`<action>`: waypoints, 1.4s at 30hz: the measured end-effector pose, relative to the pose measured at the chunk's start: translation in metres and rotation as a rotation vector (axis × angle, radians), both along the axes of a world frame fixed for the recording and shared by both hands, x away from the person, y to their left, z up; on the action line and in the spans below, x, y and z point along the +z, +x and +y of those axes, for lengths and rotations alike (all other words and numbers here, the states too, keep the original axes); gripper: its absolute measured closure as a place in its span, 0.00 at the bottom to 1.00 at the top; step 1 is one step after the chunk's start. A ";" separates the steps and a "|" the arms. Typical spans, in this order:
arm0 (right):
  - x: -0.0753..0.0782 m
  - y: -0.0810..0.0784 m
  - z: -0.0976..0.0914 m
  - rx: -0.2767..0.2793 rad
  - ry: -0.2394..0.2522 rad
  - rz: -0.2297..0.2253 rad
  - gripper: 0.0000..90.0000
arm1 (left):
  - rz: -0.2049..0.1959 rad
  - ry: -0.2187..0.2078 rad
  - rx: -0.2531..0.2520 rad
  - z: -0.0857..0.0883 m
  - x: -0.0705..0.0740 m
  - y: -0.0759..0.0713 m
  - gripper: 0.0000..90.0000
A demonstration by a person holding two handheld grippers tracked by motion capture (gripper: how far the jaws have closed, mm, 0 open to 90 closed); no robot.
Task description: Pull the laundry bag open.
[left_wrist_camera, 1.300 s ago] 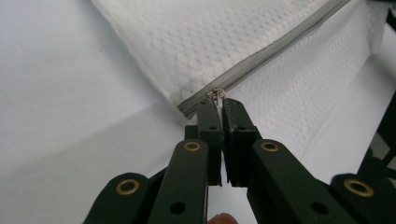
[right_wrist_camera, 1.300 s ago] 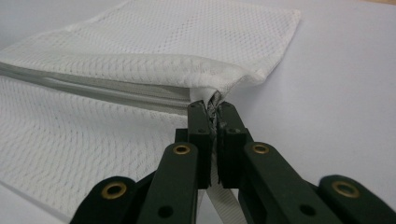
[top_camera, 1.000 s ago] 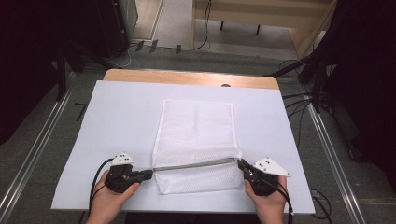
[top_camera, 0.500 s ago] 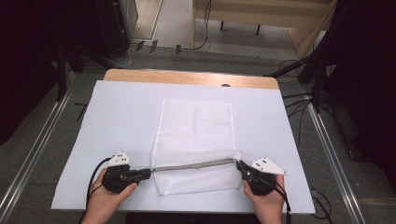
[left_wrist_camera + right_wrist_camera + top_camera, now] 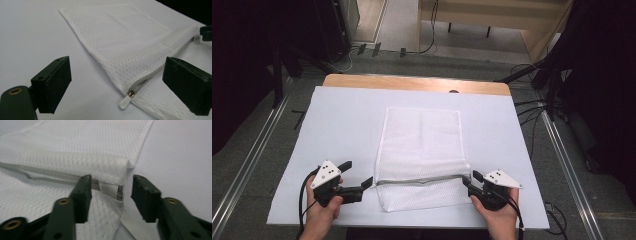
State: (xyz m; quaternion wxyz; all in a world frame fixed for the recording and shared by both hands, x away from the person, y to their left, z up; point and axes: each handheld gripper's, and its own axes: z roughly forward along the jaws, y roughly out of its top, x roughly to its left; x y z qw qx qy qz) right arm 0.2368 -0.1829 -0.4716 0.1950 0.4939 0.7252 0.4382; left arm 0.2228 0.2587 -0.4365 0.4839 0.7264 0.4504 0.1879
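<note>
Mesh bag (image 5: 422, 150), white and flat, is laid on the pale sheet (image 5: 342, 120) covering the table, its zipped end turned toward the person and its far end pointing away. At its left edge, the left gripper (image 5: 362, 175) is held with its jaws spread wide, having just been opening; the small white zipper pull (image 5: 124, 102) is seen lying free between them, touched by neither pad. At the bag's right edge, the right gripper (image 5: 468, 178) is likewise parted, its jaws having just been opening, with the zipper's fabric end (image 5: 113, 191) lying loose between them, unpinched.
</note>
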 end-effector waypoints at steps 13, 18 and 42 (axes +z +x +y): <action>0.018 -0.005 -0.029 -0.050 0.042 -0.076 0.35 | -0.009 -0.004 0.113 0.027 -0.004 0.006 0.09; 0.020 -0.006 -0.042 -0.082 0.054 -0.089 0.36 | 0.008 0.003 0.095 0.024 -0.006 0.007 0.09; -0.012 -0.046 -0.004 0.106 -0.036 0.165 1.00 | 0.215 0.206 -0.037 -0.061 -0.031 -0.033 0.89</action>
